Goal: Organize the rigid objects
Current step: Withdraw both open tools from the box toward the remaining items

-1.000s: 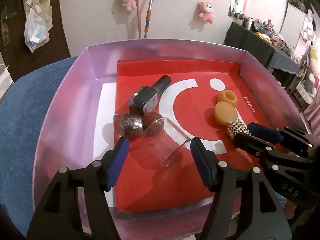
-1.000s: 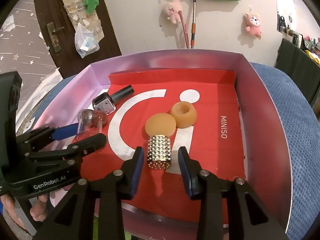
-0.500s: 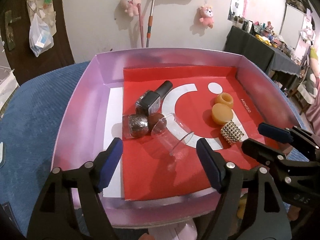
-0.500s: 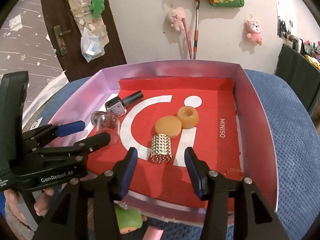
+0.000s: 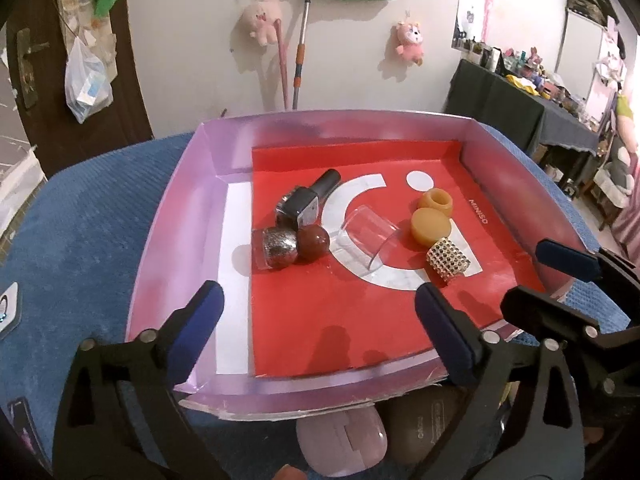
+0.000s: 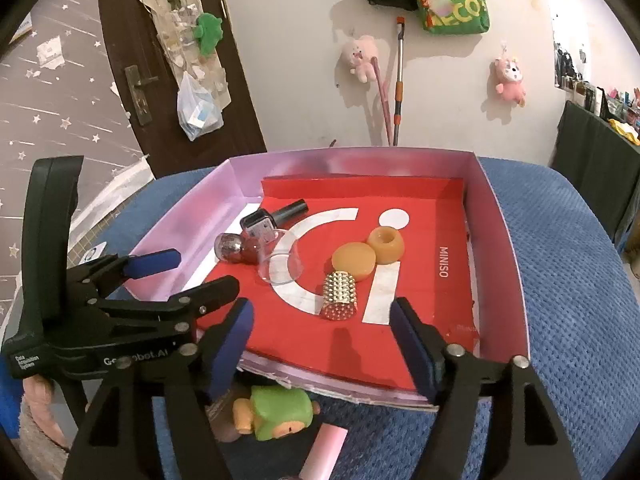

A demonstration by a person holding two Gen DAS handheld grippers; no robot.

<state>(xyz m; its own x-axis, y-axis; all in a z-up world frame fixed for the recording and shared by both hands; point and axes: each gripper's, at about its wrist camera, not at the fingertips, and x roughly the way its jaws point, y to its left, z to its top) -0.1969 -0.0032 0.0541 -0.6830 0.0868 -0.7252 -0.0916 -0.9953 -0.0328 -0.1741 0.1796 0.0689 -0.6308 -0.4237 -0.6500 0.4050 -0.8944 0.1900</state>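
Six small items lie in shallow pink cardboard tray point(image 5: 176, 216); green toy figure point(image 6: 280, 416) outside, near edge. Left gripper point(image 5: 318, 320), right gripper point(image 6: 320, 338) both spread, holding nothing.

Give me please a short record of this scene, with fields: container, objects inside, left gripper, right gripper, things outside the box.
container: pink box with a red liner
objects inside: nail polish bottle, clear cup on its side, studded cylinder, orange disc, orange ring
left gripper: left gripper open, empty, over the near edge
right gripper: right gripper open, empty, before the studded cylinder
things outside the box: green toy beside the near wall
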